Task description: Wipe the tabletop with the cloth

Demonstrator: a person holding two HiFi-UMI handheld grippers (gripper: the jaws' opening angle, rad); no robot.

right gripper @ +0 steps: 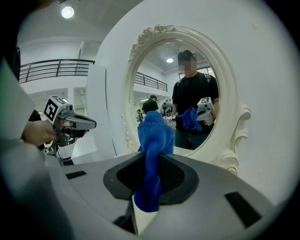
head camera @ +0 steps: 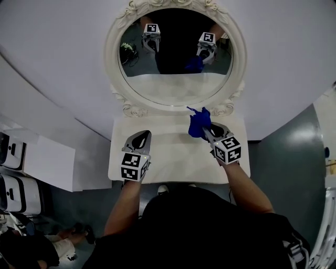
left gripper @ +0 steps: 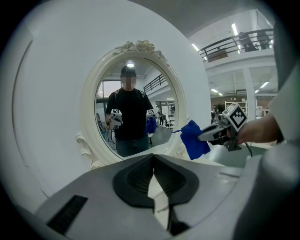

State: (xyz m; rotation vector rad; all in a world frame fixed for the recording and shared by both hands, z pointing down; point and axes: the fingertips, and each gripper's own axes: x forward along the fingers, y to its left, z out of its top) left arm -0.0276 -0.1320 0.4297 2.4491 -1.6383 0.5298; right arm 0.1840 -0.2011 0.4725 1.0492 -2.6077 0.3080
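Jaws of the right gripper (head camera: 206, 131) pinch the blue cloth (head camera: 199, 122) above the white tabletop (head camera: 173, 157). The left gripper (head camera: 143, 137) hovers nearby, jaws closed on nothing, facing the oval mirror (head camera: 176, 79).

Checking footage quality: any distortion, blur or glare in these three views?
Head view: wide-angle bending around the oval mirror, dim edges, no glare. Left gripper view: fisheye, black corners, bright ceiling lights upper right. Right gripper view: same fisheye; blue cloth sharp, one ceiling lamp flaring top left.
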